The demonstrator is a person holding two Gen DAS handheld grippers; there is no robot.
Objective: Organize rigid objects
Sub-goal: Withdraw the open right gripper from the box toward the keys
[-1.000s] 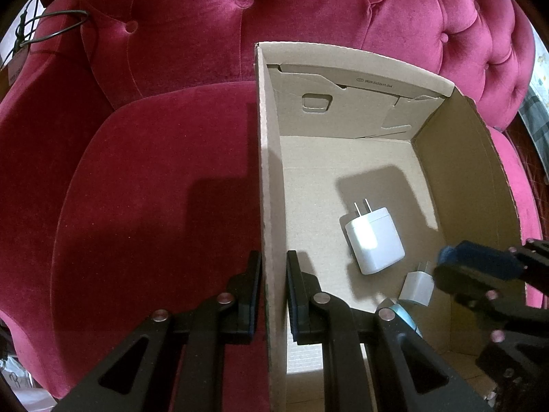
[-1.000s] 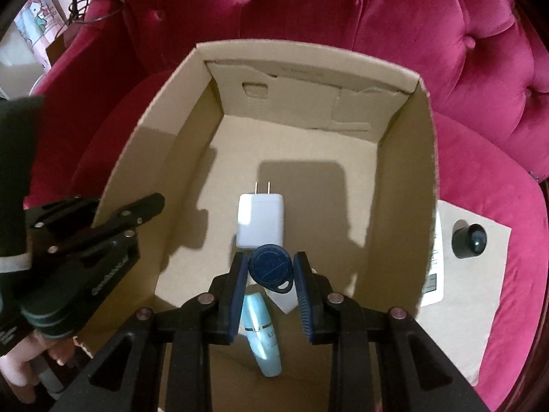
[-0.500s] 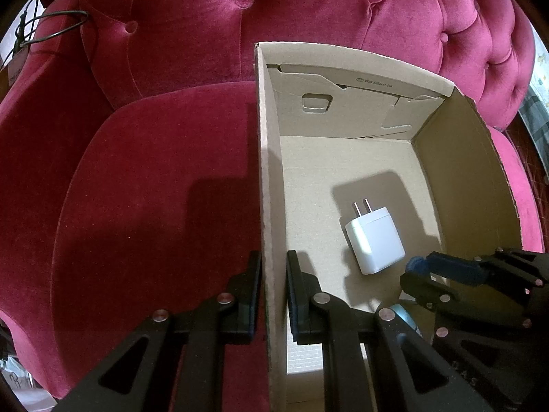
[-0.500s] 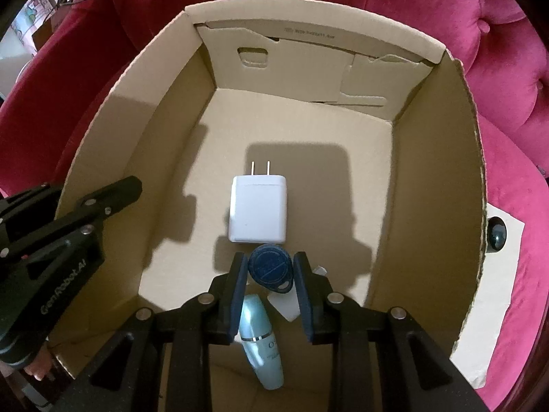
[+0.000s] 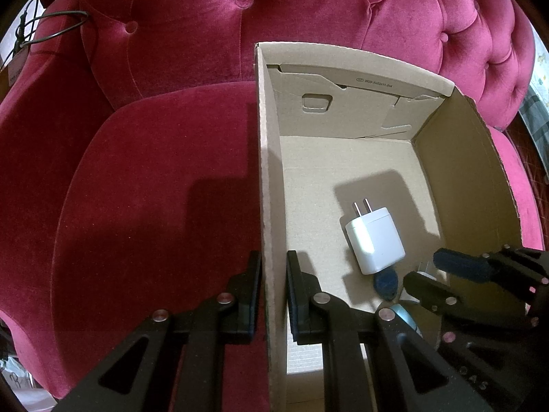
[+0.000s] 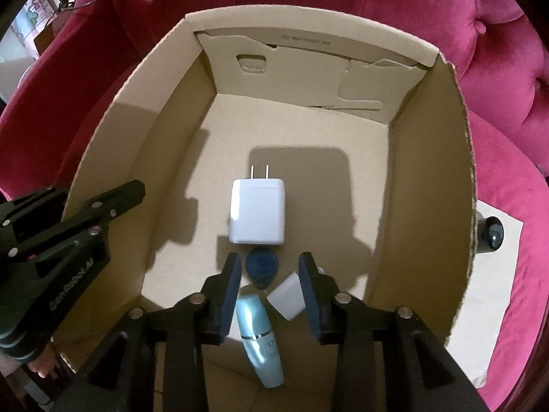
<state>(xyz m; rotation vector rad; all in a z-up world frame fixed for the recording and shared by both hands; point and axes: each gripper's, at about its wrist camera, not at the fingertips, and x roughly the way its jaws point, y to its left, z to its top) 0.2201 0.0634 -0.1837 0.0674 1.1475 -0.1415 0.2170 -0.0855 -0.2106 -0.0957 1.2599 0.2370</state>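
Velvet sofa, open box

Crimson tufted sofa (image 6: 497, 34) fills the frame's edges. Right gripper (image 6: 269, 274), jaws just opening and apart, hangs over blue fob (image 6: 262, 264) on the cardboard box (image 6: 429, 171) floor, lower centre. Left gripper (image 5: 272, 292) clamps the box wall.

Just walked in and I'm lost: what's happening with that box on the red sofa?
A person is sorting small things into the open cardboard box. The left gripper clamps the box's side wall. The right gripper has just been opening its jaws, and the round dark-blue tag lies free beside the white plug charger.
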